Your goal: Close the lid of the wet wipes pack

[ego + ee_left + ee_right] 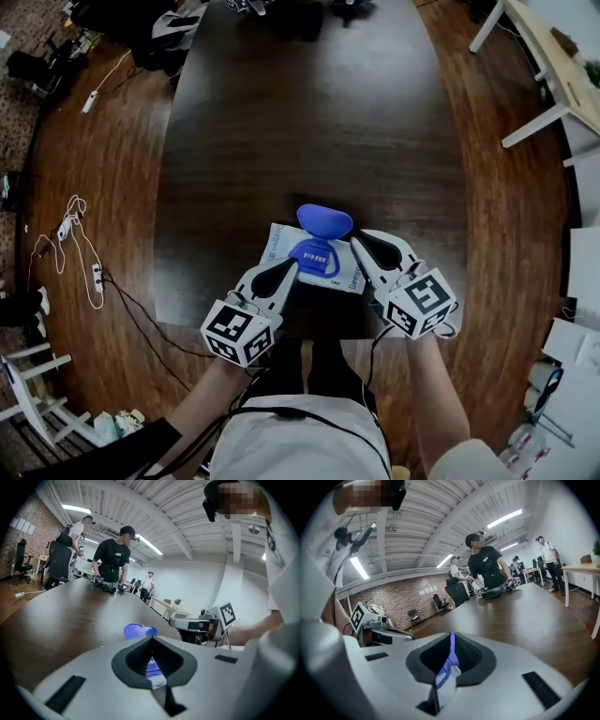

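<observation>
Flanking the wet wipes pack (277,247) at the near edge of the table (281,141), our left tongs (292,267) and right tongs (356,243) are both closed, empty; the blue lid (324,221) stands open.

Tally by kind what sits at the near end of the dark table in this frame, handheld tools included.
wet wipes pack, its blue lid flipped open: 1
tongs, the left tongs and the right tongs, both shut, one at each side of the pack: 2
Total: 3
</observation>
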